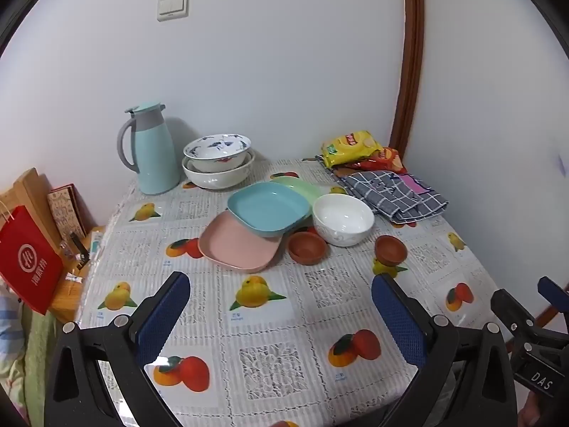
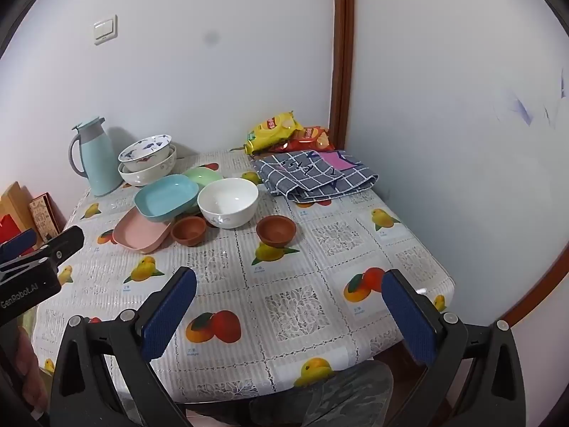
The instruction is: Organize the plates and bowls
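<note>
A white wall with a light switch (image 1: 173,6) stands behind the worktop (image 1: 270,352), which has a fruit-print cloth. The right claw (image 2: 290,306) body reads "DAS"; the left claw (image 1: 281,306) reads "GenRobot.AI". Both are wide apart and hold nothing. The blue plate (image 1: 268,208), pink plate (image 1: 238,245) and white bowl (image 1: 343,219) sit mid-worktop.

Bowl (image 1: 216,149) in bowl (image 1: 218,174), behind plates (image 1: 265,208)
</note>
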Demonstrator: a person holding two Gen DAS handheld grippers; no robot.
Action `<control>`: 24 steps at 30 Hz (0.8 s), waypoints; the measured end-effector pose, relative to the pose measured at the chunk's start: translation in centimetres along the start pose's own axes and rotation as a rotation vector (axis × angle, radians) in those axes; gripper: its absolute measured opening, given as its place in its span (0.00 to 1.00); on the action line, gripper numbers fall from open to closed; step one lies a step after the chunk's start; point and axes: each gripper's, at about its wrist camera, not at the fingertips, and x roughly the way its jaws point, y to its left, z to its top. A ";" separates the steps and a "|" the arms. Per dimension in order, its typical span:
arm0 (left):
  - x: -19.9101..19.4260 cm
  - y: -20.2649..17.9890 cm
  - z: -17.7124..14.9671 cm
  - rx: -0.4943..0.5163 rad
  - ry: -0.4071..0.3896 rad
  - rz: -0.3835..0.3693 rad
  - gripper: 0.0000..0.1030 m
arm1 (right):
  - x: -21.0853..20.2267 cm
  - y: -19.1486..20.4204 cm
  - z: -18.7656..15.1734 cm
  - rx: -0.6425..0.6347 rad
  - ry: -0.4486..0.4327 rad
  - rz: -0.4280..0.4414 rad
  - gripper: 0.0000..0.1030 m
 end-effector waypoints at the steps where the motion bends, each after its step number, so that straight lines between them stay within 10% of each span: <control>1: 0.0 0.1 0.0 -0.005 0.000 -0.006 1.00 | -0.1 0.1 -0.1 -0.014 -0.021 -0.009 0.99; 24: -1.0 -0.1 -0.2 0.007 -0.031 0.033 1.00 | -0.6 0.6 0.5 -0.020 -0.014 0.024 0.99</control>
